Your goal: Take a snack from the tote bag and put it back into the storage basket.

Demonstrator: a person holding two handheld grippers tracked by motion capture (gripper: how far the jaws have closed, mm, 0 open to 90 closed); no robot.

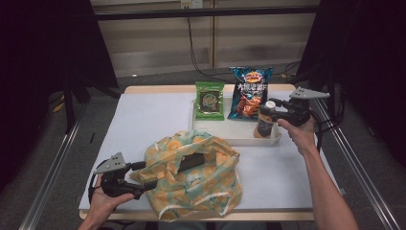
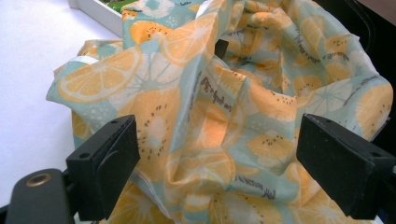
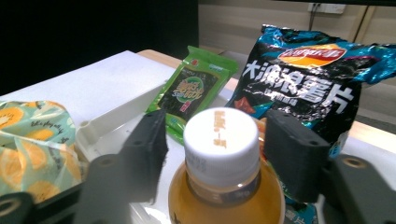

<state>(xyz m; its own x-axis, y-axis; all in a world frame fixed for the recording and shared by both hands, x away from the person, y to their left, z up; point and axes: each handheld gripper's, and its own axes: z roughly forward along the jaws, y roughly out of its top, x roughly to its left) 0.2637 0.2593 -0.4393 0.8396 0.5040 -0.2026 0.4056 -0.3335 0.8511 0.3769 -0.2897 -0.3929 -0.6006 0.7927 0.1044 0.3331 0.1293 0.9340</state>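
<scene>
Right gripper view shows fingers (image 3: 148, 140) apart beside the bottle (image 3: 221, 154) cap; left gripper view shows fingers (image 2: 109, 158) apart at the bag (image 2: 224, 107).

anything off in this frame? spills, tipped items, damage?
Nothing stands out. The bottle stands upright and capped in the white tray, both snack bags lean intact behind it, and the fabric bag is crumpled but whole.

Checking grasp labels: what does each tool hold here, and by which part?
Right tool: nothing gripped; its jaws stand apart on either side of the bottle's white cap. Left tool: open around the bag's bunched cloth, not clamped.
</scene>
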